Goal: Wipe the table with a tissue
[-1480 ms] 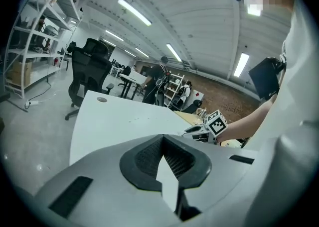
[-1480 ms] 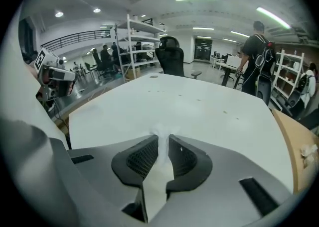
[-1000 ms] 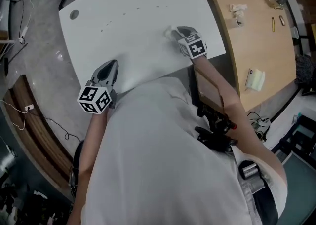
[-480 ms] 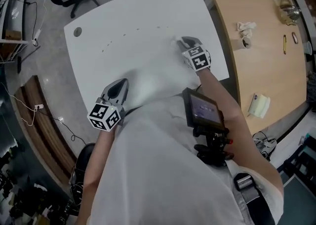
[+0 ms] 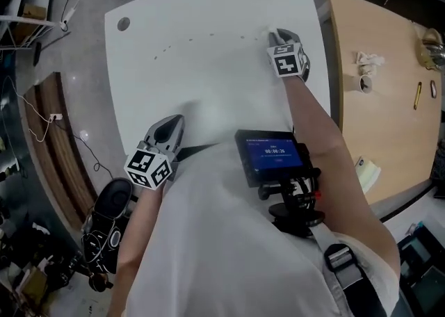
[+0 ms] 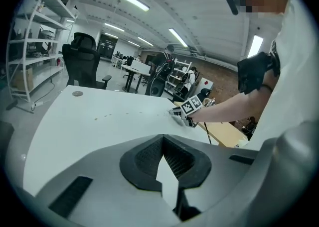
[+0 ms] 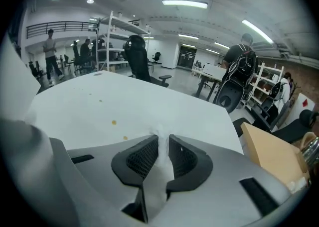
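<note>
My right gripper (image 5: pixel 277 35) is shut on a white tissue (image 7: pixel 159 171) and presses it to the white table (image 5: pixel 208 79) near its far right corner. The tissue sticks out a little past the fingertips (image 5: pixel 270 32). A row of small brown spots (image 5: pixel 191 39) runs left from there; two of them (image 7: pixel 113 122) lie just ahead of the right gripper (image 7: pixel 162 135). My left gripper (image 5: pixel 172 124) rests at the table's near edge, shut with nothing in it. From the left gripper (image 6: pixel 163 138) view, the right gripper (image 6: pixel 180 114) shows across the table (image 6: pixel 89 126).
A wooden table (image 5: pixel 382 121) adjoins on the right, with a crumpled tissue (image 5: pixel 368 60), a tape roll (image 5: pixel 365 84), a pen (image 5: pixel 417 95) and a paper pad (image 5: pixel 367 173). A screen device (image 5: pixel 271 156) hangs at my chest. A round grommet (image 5: pixel 123 23) marks the far left corner.
The right gripper has slid the tissue away from me, up to the row of spots near the far right corner. The left gripper has stayed at the near edge.
</note>
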`<state>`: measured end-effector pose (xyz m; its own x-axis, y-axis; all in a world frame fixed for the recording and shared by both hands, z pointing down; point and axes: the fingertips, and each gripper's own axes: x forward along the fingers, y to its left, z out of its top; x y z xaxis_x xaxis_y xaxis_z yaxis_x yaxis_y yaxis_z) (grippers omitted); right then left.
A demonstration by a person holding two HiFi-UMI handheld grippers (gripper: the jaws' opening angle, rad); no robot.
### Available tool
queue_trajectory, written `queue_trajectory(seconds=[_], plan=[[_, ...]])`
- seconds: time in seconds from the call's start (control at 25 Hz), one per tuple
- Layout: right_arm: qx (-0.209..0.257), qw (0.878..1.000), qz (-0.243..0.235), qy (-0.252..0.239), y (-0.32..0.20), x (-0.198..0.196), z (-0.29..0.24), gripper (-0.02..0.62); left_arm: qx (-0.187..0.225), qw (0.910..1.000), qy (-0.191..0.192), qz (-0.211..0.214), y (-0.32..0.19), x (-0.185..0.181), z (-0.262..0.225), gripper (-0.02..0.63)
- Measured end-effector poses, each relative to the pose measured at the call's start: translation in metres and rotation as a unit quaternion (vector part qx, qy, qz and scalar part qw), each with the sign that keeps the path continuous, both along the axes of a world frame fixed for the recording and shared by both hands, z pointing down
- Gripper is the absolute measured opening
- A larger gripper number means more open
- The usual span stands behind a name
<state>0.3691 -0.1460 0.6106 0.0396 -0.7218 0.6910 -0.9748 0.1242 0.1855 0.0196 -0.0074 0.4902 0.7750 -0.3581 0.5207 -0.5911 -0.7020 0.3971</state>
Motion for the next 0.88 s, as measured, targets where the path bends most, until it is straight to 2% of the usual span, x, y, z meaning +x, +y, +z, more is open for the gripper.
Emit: queue_trajectory(seconds=[0.16,0.28,0.4,0.64,0.88], plan=[[-0.011,0.997,-0.028,0.067,0.003,-0.009,0.009,0.061,0.006,0.9993,-0.007,-0.036,-0.001,-0.015,-0.003,0.006],[-0.009,0.988,-0.073,0.137,0.002,-0.022,0.007,0.061,0.012,0.9985,-0.007,-0.052,-0.008,-0.023,-0.007,0.006],[-0.01,0.976,-0.117,0.185,0.001,-0.033,0.004,0.061,0.012,0.9986,-0.004,-0.051,-0.009,-0.021,-0.007,0.006],[-0.05,0.967,-0.176,0.177,-0.002,-0.059,0.008,0.061,0.01,0.9994,-0.001,-0.032,-0.014,-0.017,-0.009,0.006],[-0.052,0.96,-0.237,0.138,0.009,-0.101,0.007,0.061,0.015,0.9997,0.0,-0.021,-0.025,-0.013,-0.014,0.006]])
